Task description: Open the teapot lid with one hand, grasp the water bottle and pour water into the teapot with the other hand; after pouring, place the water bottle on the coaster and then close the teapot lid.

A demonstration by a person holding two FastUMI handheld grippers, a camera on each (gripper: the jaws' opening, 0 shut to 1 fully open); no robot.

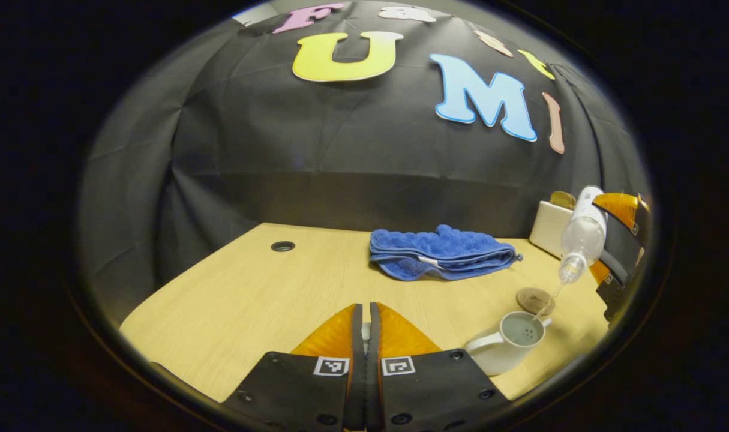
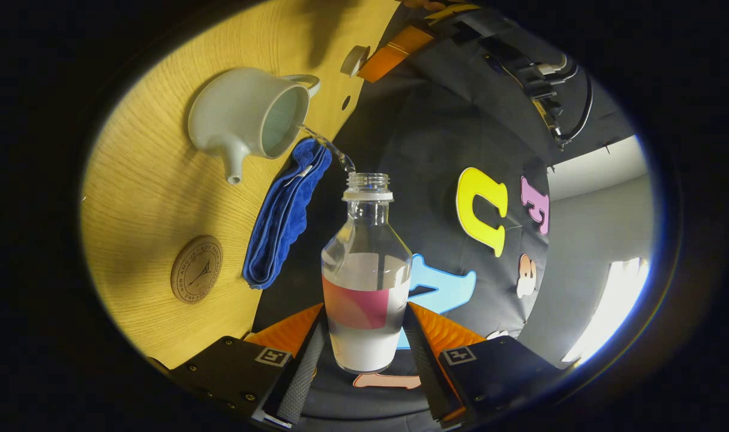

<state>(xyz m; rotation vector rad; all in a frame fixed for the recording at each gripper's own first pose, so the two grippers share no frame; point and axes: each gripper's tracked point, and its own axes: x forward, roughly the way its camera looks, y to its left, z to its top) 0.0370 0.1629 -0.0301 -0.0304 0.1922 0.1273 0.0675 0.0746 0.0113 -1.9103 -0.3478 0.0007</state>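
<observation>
The white teapot (image 1: 508,345) stands open on the wooden table at the right of the left gripper view. Above it my right gripper (image 1: 607,240) holds the clear water bottle (image 1: 583,234) tilted neck-down, and a thin stream of water (image 1: 547,306) falls into the pot. In the right gripper view the bottle (image 2: 367,270) sits between the fingers of my right gripper (image 2: 365,315), with water arcing to the teapot (image 2: 250,114). My left gripper (image 1: 365,307) is shut, a pale bit of the teapot lid (image 1: 366,329) showing between its fingers. The lid (image 2: 355,60) hangs at my left gripper (image 2: 379,57), away from the pot.
A round cork coaster (image 1: 535,299) lies just behind the teapot, also seen as the coaster (image 2: 197,269) beside a folded blue towel (image 2: 286,216). The towel (image 1: 442,252) lies mid-table. A white box (image 1: 550,228) stands at the back right. A cable hole (image 1: 282,246) is at the back left.
</observation>
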